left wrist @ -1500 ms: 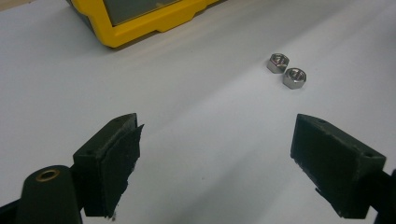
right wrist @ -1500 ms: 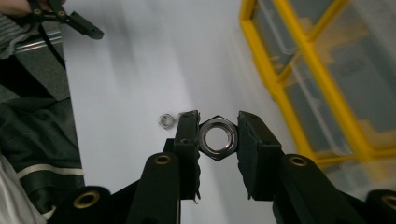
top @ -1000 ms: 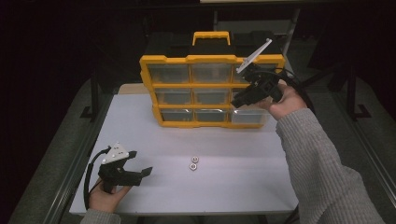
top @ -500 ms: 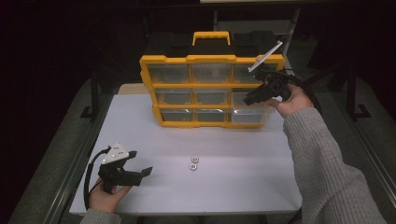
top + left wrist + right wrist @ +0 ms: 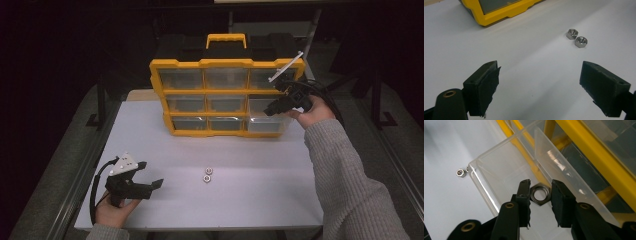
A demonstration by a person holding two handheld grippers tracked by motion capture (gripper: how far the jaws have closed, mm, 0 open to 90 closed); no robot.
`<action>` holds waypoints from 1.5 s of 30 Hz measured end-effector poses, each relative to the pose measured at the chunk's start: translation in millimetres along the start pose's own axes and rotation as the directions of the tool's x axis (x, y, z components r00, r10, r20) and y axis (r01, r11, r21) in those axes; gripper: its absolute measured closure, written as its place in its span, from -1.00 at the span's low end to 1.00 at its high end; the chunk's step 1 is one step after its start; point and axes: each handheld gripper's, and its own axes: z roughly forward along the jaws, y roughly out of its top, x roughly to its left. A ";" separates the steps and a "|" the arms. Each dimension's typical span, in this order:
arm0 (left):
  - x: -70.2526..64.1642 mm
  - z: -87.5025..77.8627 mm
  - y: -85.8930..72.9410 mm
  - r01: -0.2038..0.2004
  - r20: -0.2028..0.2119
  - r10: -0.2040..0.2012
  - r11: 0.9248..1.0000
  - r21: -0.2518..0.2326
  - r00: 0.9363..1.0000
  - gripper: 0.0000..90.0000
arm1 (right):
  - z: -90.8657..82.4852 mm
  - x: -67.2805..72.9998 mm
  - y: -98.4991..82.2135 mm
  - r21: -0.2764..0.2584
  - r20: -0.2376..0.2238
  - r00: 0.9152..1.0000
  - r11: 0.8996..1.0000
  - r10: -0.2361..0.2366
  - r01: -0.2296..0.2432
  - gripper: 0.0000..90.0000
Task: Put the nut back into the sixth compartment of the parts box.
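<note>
Holding large nut (image 5: 539, 194) | right gripper (image 5: 539, 202) over drawer (image 5: 499, 185) | two small nuts (image 5: 207, 174) apart

two small nuts (image 5: 207, 174) lie touching on the white table (image 5: 260, 190).

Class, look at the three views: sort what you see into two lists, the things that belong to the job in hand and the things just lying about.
Belonging to the job:
- right gripper
- large hex nut between its jaws
- pulled-out clear drawer
- yellow organiser

Lying about:
- two small nuts on the white table
- left gripper, open and idle
</note>
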 end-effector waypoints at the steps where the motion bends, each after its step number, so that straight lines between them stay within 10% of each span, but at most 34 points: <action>1: 0.0 0.0 0.0 0.000 0.000 0.000 1.000 0.000 1.000 -0.66 | -0.8 0.2 0.4 -0.004 0.002 1.000 1.000 -0.001 0.001 0.47; 25: 0.2 0.7 0.1 0.007 0.001 -0.007 1.000 -0.007 1.000 -0.66 | -28.9 49.5 25.0 -0.091 -0.071 0.991 0.990 -0.113 0.106 0.35; 45: 0.8 0.2 -0.6 0.003 0.000 -0.003 1.000 -0.011 1.000 -0.66 | 29.5 113.4 27.4 -0.121 -0.197 0.948 0.965 -0.251 0.231 0.22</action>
